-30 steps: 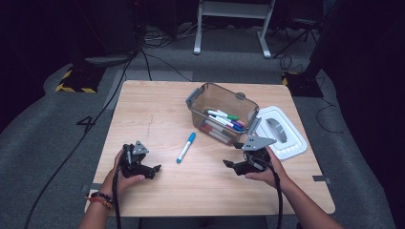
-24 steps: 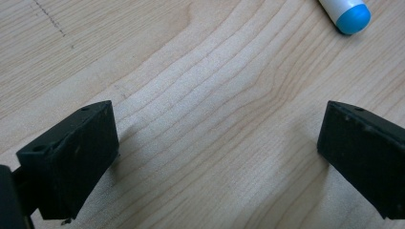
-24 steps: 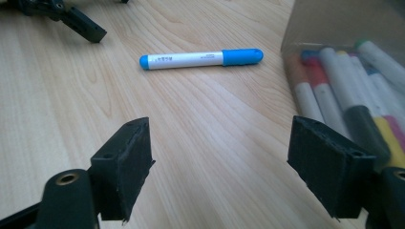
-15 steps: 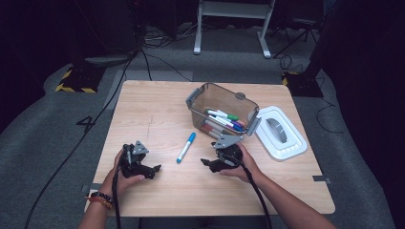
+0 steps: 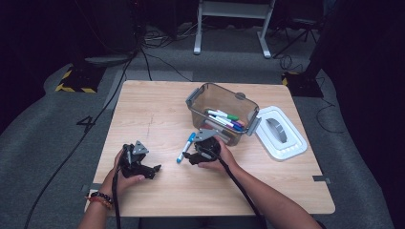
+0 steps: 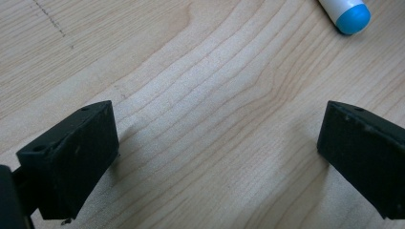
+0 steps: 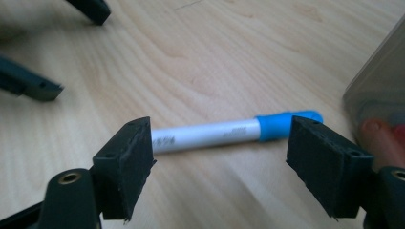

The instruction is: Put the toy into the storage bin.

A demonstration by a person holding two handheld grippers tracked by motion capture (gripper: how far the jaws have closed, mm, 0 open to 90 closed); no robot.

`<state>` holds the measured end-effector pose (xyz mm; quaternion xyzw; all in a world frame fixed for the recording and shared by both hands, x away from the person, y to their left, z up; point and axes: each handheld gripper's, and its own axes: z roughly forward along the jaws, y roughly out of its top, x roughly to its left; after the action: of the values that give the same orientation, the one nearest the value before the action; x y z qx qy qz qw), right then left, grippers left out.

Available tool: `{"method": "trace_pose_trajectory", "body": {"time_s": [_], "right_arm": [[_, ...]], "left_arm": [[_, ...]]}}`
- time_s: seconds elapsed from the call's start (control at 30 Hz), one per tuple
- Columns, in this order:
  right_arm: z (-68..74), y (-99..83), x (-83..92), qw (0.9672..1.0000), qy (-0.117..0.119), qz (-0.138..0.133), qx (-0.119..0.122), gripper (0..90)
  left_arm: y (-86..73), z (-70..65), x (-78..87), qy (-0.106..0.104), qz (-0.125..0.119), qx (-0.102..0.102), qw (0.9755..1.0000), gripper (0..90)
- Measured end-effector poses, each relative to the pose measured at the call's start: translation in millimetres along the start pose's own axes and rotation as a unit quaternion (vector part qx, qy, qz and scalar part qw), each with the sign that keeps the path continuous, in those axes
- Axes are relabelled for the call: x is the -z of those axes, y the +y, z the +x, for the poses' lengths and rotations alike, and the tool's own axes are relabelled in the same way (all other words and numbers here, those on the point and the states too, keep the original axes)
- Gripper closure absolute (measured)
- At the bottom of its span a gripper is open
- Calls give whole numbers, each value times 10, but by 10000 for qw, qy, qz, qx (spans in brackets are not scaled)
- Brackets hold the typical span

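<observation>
A white marker with a blue cap [image 5: 186,147] lies flat on the wooden table [image 5: 153,114], left of a clear plastic bin [image 5: 222,114]. My right gripper [image 5: 187,156] sits just beside it, open, and in the right gripper view the marker [image 7: 224,134] lies across the gap just beyond the two jaws [image 7: 219,167]. My left gripper [image 5: 154,171] rests near the front left of the table, open over bare wood [image 6: 215,157]. The marker's blue end [image 6: 351,14] shows at the top right of the left gripper view.
The bin holds several markers [image 5: 224,119]. Its white lid [image 5: 282,133] lies to the right of it. Bin wall [image 7: 382,90] stands close at the right in the right gripper view. The left gripper's black jaws [image 7: 28,86] show farther off there.
My right gripper has travelled left from beside the lid to the marker. The left gripper has stayed put.
</observation>
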<state>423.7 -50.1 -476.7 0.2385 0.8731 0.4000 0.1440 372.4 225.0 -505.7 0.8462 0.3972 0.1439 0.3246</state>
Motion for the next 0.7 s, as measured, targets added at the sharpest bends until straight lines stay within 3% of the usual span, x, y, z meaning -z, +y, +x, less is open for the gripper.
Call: {"method": "trace_pose_trajectory", "body": {"time_s": [0.13,0.23,0.3,0.33,0.47,0.7], "right_arm": [[-12,66,-84,9997,-242,-31,-19,239],[-52,70,-220,9990,-416,120,-135,238],[-61,66,-240,9989,-411,142,-181,238],[-79,67,-282,9986,-364,136,-355,238],[-60,81,-317,9987,-416,126,-256,240],[-69,127,-382,9977,-446,315,-405,233]], "left_arm": [[-6,1,8,19,4,-33,10000,5],[-11,-2,11,-7,11,-13,10000,5],[-11,-1,11,-8,9,-19,10000,5],[-10,0,10,-8,3,-22,10000,5],[-11,-1,11,-13,8,-17,10000,5],[-13,-2,12,-14,5,-17,10000,5]]}}
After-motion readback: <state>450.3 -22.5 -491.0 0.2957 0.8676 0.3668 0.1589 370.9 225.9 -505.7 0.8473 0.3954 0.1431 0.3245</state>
